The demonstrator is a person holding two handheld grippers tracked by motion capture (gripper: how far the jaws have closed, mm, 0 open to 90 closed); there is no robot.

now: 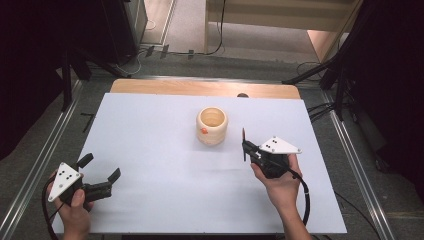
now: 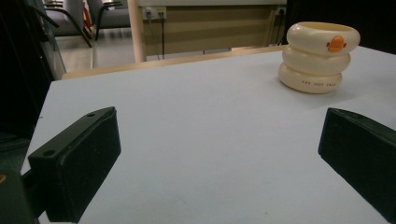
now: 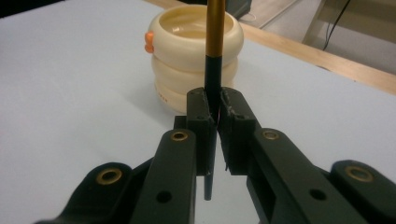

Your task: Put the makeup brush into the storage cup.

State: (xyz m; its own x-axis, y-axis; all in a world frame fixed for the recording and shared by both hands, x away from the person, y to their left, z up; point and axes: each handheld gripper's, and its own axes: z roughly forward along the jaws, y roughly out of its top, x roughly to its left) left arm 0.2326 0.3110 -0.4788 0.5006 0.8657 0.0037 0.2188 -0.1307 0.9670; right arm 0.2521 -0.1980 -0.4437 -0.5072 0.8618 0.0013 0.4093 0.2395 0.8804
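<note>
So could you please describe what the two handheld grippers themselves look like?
Both the left gripper and the right gripper are black, two-jawed tools, each topped by a light grey three-cornered plate with small dark dots. A black cable trails from each. The right gripper's linkage arms carry brass-coloured pivot rings, and its jaws end in flat rectangular pads.

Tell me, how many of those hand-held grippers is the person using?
2. The left hand-held gripper sits at the near left of the white table, jaws wide open. The right hand-held gripper is beside the cream holder, clamping a pen.
</note>
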